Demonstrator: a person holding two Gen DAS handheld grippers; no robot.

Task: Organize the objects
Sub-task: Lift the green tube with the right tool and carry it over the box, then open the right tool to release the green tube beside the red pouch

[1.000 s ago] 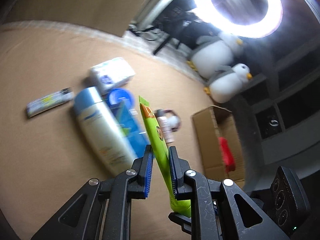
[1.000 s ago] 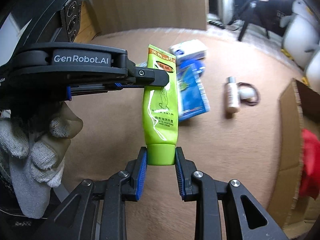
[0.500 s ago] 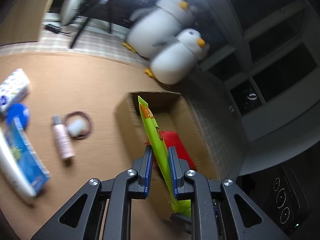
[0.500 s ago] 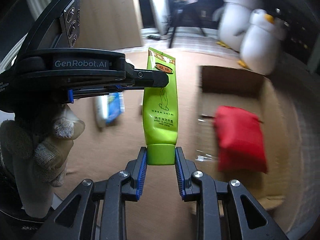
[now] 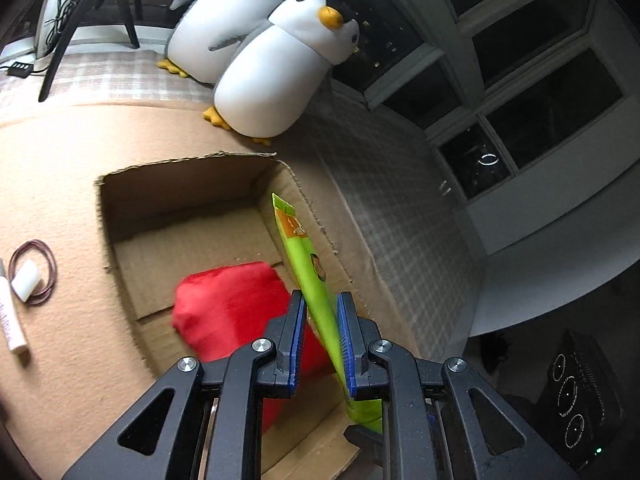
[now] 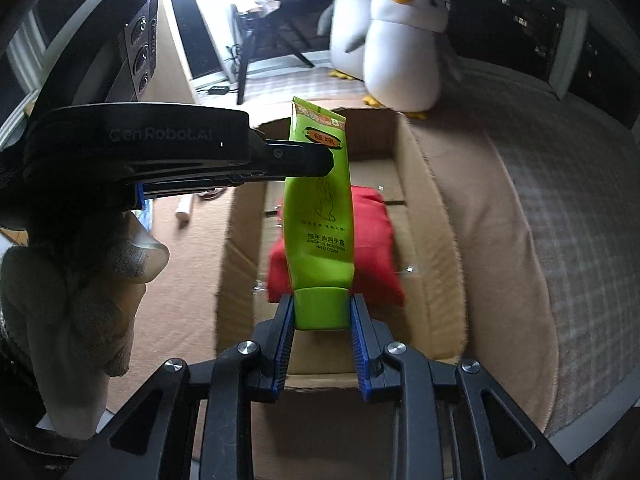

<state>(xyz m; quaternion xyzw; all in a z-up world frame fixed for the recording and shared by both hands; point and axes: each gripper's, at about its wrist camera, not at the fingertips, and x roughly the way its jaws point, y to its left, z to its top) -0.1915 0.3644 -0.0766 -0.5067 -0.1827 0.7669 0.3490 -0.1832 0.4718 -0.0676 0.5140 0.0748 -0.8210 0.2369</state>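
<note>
A green hand cream tube is held by both grippers above an open cardboard box. My right gripper is shut on the tube's cap end. My left gripper is shut on the flat upper body of the tube; in the right wrist view it comes in from the left as a black arm held by a gloved hand. A red pouch lies on the floor of the box, under the tube.
Two plush penguins sit beyond the box's far edge. Left of the box, on the tan mat, lie a small white bottle and a dark hair band around a white block. A tripod stands behind.
Both grippers have carried the tube sideways from above the scattered items to above the cardboard box. The red pouch now lies directly below the tube. Both grips are unchanged.
</note>
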